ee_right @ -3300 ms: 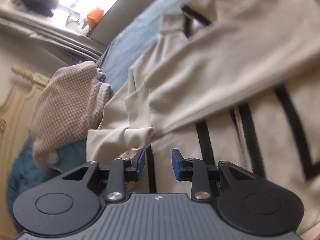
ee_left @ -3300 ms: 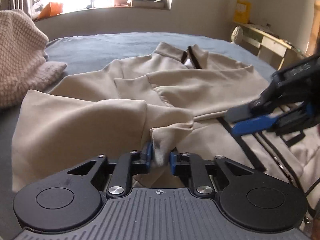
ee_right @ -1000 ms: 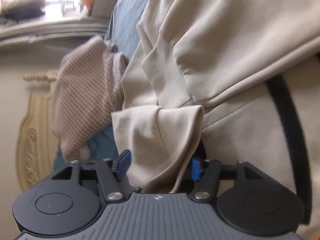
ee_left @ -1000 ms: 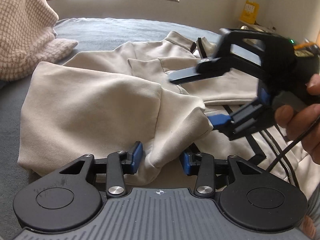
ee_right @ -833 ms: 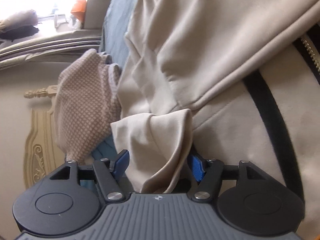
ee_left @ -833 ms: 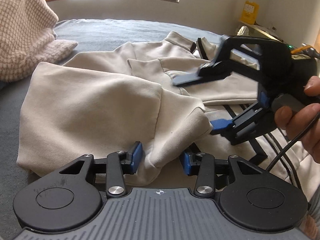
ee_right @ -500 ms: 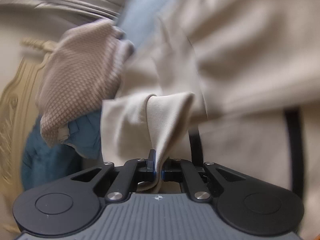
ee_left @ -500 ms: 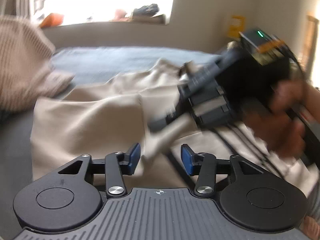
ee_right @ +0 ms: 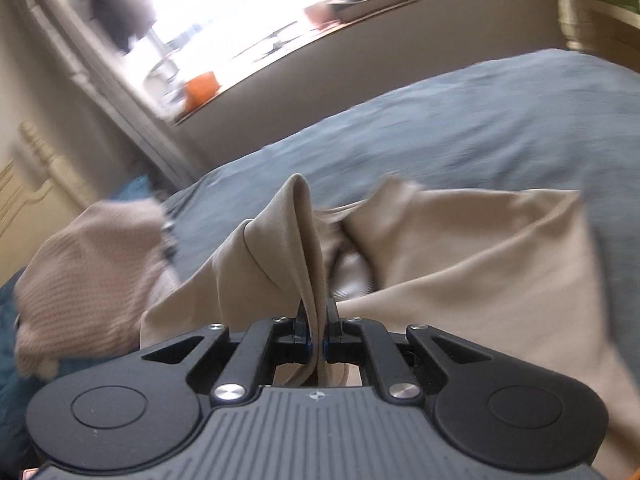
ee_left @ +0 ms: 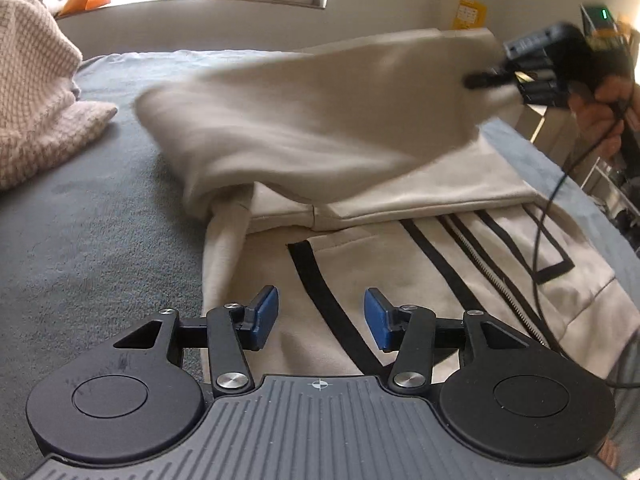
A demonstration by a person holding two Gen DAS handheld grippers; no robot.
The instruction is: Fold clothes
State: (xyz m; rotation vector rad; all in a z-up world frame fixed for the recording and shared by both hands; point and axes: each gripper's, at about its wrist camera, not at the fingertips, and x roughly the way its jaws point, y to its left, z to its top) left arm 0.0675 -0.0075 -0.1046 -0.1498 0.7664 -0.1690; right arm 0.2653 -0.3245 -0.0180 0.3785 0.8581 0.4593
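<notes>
We count one beige zip jacket (ee_left: 460,280) spread on one grey bed (ee_left: 80,240), its one sleeve (ee_left: 320,120) raised toward 1 o'clock in the left wrist view. On the jacket front we count one zipper (ee_left: 496,276) and several black stripes (ee_left: 320,296), their number unclear where the fabric folds. One knitted pink garment (ee_left: 36,100) sits at 10 o'clock. We see two grippers: the left gripper (ee_left: 320,316) at 6 o'clock and the right gripper (ee_left: 492,78) at 2 o'clock, with one hand (ee_left: 600,120) behind it. One window (ee_right: 240,20) sits at 11 o'clock in the right wrist view.
</notes>
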